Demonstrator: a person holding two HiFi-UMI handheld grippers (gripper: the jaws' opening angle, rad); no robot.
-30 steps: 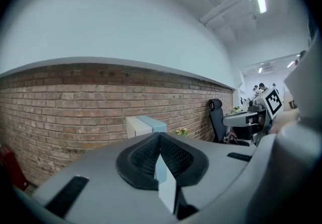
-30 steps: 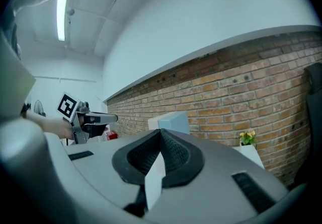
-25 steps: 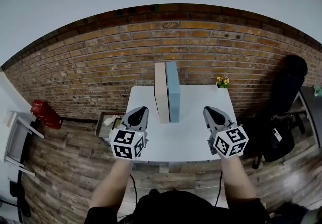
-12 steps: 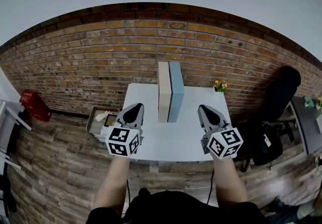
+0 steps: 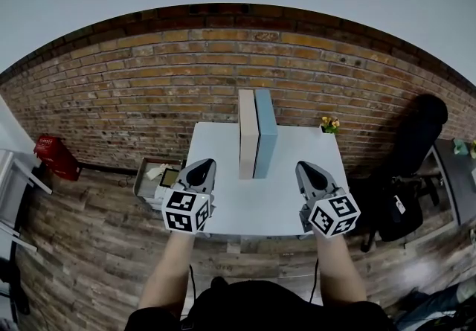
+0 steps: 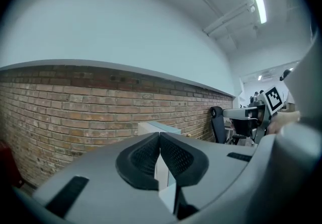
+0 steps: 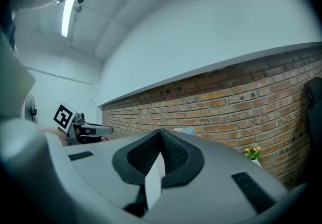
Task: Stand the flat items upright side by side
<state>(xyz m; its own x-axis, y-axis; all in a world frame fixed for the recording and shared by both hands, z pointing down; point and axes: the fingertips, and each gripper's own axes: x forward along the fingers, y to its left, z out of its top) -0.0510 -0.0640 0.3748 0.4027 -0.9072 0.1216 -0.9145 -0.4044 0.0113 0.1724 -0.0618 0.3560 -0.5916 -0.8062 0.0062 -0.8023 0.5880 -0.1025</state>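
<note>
Two tools are held above the near part of the white bench (image 5: pixel 260 207), one on each side. The left tool (image 5: pixel 202 167) has its jaws pressed together; in the left gripper view the dark ribbed pads (image 6: pixel 146 155) meet at the tips and nothing is pinched between them. The right tool (image 5: pixel 311 170) is in the same state: its jaws are together and it holds nothing. Neither tool touches any item or the bench.

The two flat items stand upright on the bench, in the middle, toward the far side. The beige flat item (image 5: pixel 247 135) is on the left and the blue flat item (image 5: pixel 265 133) is on the right. They are side by side and their broad faces touch. Their thin edges point to the near side, and behind them is the brick wall (image 5: pixel 149 99).

In the head view the pair lies between the two tools and farther than both, apart from them. The beige flat item is nearer to the left tool, the blue flat item nearer to the right tool. Each gripper view shows the pair beyond the closed tips of its jaws.

A small pot with yellow flowers (image 5: pixel 329 123) stands at the far right corner of the bench, well apart from the right tool.
</note>
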